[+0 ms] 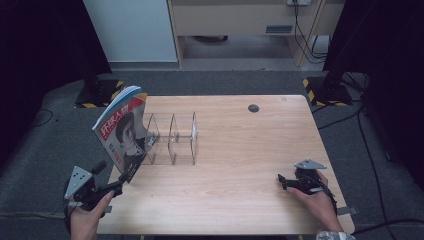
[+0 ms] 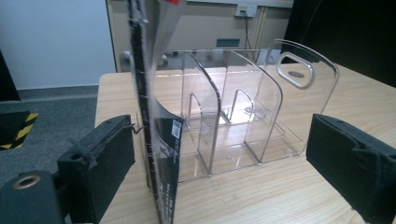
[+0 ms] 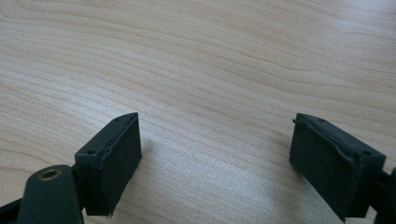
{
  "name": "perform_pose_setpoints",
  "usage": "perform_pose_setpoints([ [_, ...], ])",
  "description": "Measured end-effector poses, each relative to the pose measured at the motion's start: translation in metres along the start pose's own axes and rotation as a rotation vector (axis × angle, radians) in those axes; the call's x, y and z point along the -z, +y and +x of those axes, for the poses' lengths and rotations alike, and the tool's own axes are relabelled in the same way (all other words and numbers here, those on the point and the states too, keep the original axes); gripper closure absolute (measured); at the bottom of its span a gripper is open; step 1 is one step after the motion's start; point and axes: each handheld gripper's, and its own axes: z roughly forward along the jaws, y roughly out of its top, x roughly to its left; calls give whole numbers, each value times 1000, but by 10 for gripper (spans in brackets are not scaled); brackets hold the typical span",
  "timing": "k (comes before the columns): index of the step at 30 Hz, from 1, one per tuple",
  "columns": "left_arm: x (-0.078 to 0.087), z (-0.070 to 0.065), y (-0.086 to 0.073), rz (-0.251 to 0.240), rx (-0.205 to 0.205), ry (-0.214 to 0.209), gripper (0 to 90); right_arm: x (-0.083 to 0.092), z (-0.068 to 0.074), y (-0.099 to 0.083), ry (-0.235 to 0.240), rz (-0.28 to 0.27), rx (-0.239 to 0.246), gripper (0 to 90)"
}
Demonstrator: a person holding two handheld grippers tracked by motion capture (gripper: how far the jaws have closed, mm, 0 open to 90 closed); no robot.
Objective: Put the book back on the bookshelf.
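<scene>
A magazine (image 1: 122, 130) with a face on its cover stands upright on its edge at the left end of a clear acrylic file rack (image 1: 172, 137), tilted over the table's left side. My left gripper (image 1: 121, 181) is at the magazine's lower near corner. In the left gripper view the magazine (image 2: 159, 140) rises edge-on between the jaws, close by the left one, and my left gripper (image 2: 222, 140) stands wide open with the rack (image 2: 243, 107) beyond it. My right gripper (image 1: 281, 181) rests low over the table at the near right, and is open over bare wood (image 3: 215, 154).
The wooden table (image 1: 240, 165) has a round cable hole (image 1: 253, 108) at its back. The rack has several upright dividers. Dark stands with yellow-black striped bases (image 1: 100, 95) (image 1: 325, 92) flank the table's far corners. Cables lie on the grey floor at the right.
</scene>
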Motion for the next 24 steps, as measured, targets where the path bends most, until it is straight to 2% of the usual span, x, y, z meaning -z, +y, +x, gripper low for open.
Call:
perform_pose_setpoints([
  [17,-20,-20,-3,79,-68,-65,78,0,0,0,0,0,0,169],
  [24,-31,-28,-2,99,-81,-91,77,0,0,0,0,0,0,169],
])
